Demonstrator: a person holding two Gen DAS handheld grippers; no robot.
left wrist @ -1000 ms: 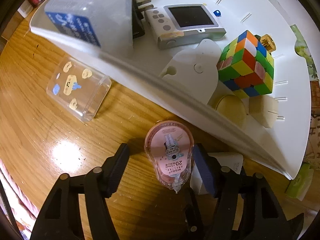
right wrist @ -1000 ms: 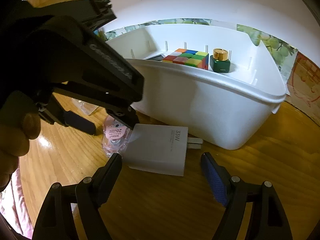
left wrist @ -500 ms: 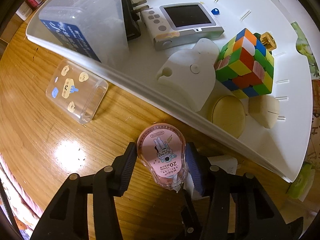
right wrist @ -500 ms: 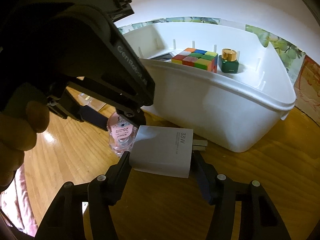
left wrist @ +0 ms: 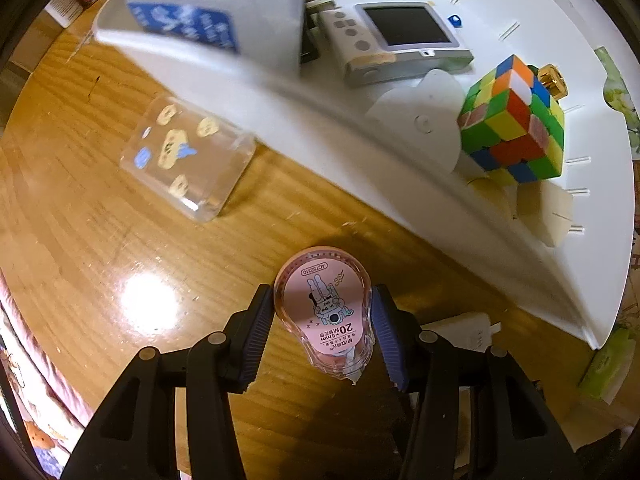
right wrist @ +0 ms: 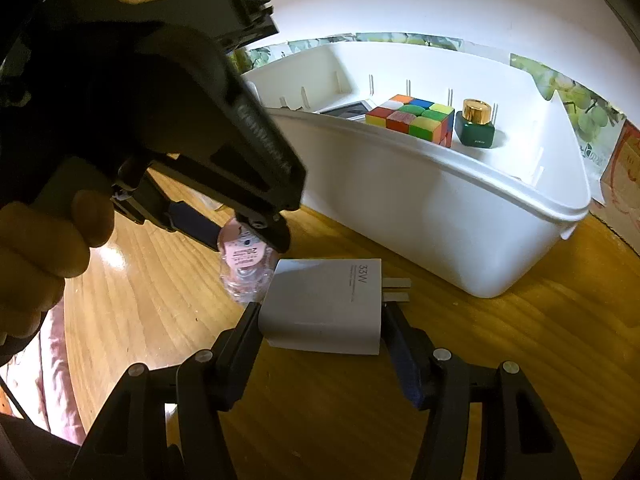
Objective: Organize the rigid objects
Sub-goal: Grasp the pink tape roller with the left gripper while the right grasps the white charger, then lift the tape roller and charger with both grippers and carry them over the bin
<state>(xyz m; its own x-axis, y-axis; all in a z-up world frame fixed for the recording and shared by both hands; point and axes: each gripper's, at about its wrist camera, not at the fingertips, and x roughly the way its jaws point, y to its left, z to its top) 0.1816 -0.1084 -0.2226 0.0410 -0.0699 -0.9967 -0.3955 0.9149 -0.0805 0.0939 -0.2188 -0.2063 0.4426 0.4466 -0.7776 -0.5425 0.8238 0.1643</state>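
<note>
Change: both tools closed since a second ago.
Left tool [left wrist: 322,336]: I clamp the pink correction tape [left wrist: 323,314].
Right tool [right wrist: 322,326]: I grip the white charger [right wrist: 326,304].
Bin [right wrist: 420,208]: ahead of both; drop-off likely next.

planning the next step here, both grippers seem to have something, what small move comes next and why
Probably lift both straight up, then carry them over the white bin's rim. The left gripper is shut on the pink correction tape, and the right gripper is shut on the white charger. Both items sit low by the wooden table, below the rim.
</note>
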